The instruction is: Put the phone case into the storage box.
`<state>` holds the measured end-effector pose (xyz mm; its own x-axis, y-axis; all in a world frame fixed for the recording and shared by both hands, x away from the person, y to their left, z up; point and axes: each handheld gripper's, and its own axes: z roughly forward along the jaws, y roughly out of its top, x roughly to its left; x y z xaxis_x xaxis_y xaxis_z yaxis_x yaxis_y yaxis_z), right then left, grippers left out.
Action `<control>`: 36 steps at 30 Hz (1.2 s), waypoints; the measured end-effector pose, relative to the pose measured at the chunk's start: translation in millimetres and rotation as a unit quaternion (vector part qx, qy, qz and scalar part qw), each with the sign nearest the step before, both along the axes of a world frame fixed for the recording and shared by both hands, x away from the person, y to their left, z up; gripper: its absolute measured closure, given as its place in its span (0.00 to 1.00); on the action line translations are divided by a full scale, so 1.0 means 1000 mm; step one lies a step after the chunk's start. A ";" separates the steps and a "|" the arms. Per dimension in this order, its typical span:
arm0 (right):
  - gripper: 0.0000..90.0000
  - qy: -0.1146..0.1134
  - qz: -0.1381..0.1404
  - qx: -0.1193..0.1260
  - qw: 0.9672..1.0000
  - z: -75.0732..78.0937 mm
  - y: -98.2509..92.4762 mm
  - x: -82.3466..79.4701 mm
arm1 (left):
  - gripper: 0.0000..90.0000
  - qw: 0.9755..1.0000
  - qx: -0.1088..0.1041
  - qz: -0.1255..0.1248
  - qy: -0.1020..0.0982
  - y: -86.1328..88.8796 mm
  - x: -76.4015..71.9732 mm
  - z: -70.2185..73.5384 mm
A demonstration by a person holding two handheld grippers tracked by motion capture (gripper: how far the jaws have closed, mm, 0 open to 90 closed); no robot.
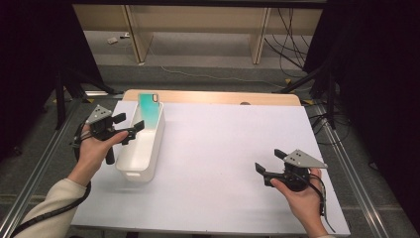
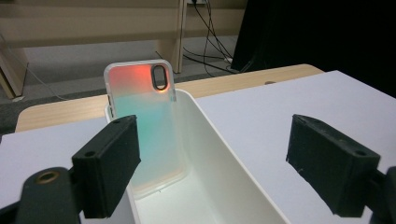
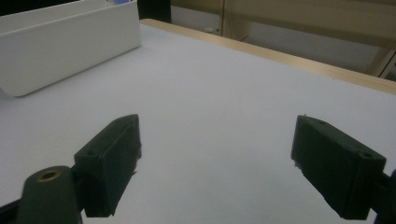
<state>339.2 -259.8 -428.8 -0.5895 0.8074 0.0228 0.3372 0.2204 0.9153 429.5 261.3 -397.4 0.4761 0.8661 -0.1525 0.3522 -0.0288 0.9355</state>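
Observation:
A long white plastic bin (image 1: 148, 148) lies on the white table sheet at the left. A teal and orange phone case (image 1: 148, 109) leans upright against the bin's far end; the left gripper view has it as a phone case (image 2: 144, 116) inside the bin (image 2: 233, 177). My left gripper (image 1: 131, 126) hovers over the bin's near-left rim, jaws wide apart and empty; it is open (image 2: 229, 172). My right gripper (image 1: 267, 166) is held low over the sheet at the right, open (image 3: 229, 168) with nothing between its jaws. The bin (image 3: 65, 46) stands to its far left.
The white sheet (image 1: 228, 148) covers a wooden table whose far edge (image 1: 213, 96) shows. Beyond it are wooden bench legs and cables on the floor. Dark curtains and stands flank both sides. Metal rails run along the table's left and right.

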 end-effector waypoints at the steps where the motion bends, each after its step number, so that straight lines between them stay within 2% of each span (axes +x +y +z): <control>1: 0.19 0.000 0.000 0.000 1.000 0.000 0.000 0.000 | 0.18 1.000 -0.001 -0.001 -0.001 0.000 -0.001 0.000; 18: 0.19 -0.005 -0.003 -0.001 1.000 0.000 0.001 0.000 | 0.18 1.000 -0.009 -0.025 -0.010 -0.008 -0.025 0.000; 22: 0.19 0.001 -0.001 0.000 1.000 0.000 0.001 0.000 | 0.18 0.999 -0.009 -0.032 -0.013 -0.011 -0.030 0.002; 24: 0.19 -0.003 -0.005 -0.007 1.000 0.001 0.001 0.000 | 0.18 0.999 -0.009 -0.034 -0.014 -0.013 -0.033 0.002; 36: 0.19 -0.004 -0.004 0.001 1.000 0.000 0.002 0.000 | 0.18 0.999 -0.012 -0.047 -0.022 -0.017 -0.049 0.000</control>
<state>339.2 -257.9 -428.8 -0.5839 0.8116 0.0184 0.3306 0.2170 0.9185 380.9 244.5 -397.9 0.5626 0.8130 -0.1498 0.3066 -0.0370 0.9511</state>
